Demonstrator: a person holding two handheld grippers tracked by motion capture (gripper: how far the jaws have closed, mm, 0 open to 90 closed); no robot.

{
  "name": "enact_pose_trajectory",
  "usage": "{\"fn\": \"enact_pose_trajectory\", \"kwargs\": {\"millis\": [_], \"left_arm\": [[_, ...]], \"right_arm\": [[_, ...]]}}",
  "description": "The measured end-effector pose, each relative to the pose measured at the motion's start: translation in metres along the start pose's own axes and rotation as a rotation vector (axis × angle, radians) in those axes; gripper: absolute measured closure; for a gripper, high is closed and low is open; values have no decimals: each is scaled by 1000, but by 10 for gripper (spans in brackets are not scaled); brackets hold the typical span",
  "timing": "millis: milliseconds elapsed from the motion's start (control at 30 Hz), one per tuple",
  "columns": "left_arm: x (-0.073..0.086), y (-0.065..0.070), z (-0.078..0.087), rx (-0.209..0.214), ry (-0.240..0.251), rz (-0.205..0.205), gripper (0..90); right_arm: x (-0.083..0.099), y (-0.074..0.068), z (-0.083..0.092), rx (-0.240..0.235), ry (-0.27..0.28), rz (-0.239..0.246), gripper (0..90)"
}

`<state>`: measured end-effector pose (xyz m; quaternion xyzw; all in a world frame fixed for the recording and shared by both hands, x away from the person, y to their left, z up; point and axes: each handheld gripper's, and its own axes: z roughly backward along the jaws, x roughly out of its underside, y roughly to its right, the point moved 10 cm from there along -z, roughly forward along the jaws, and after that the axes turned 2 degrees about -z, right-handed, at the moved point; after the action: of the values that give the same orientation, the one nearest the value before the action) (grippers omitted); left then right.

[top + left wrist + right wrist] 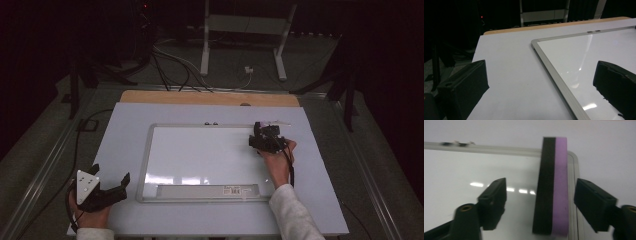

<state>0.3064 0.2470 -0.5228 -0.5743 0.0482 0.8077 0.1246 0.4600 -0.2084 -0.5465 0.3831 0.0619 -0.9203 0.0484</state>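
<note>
A whiteboard (200, 155) with a silver frame lies flat on the pale table (125, 125). In the right gripper view, a board eraser (552, 192), black on one side and purple on the other, stands on its edge at the board's rounded corner (574, 157). My right gripper (541, 187) straddles it with both jaws clear of its faces, so it is open. From above, the right gripper (265, 137) sits at the board's far right corner. My left gripper (111, 173) rests open at the table's near left, and its jaws (540, 77) are wide apart over the board's left frame (554, 75).
Two small clips (210, 123) sit on the board's far frame, and a barcode label (235, 190) lies on its near edge. A wooden strip (210, 97) borders the table's back. Beyond it are a white stand (240, 30) and floor cables (175, 70).
</note>
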Motion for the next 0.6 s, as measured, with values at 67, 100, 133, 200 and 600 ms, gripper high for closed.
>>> {"fn": "enact_pose_trajectory", "kwargs": {"millis": [67,100,133,200,600], "left_arm": [[-1,0,0,1,7,5,5],[-2,0,1,2,9,4,5],[-3,1,1,1,11,6,5],[-4,0,2,1,17,12,5],[-13,5,5,22,49,42,5]], "right_arm": [[1,-3,11,-45,26,32,190],[2,-4,16,-59,38,47,171],[4,-4,21,-77,53,65,151],[8,-4,34,-120,88,83,143],[53,20,96,-253,303,141,24]]}}
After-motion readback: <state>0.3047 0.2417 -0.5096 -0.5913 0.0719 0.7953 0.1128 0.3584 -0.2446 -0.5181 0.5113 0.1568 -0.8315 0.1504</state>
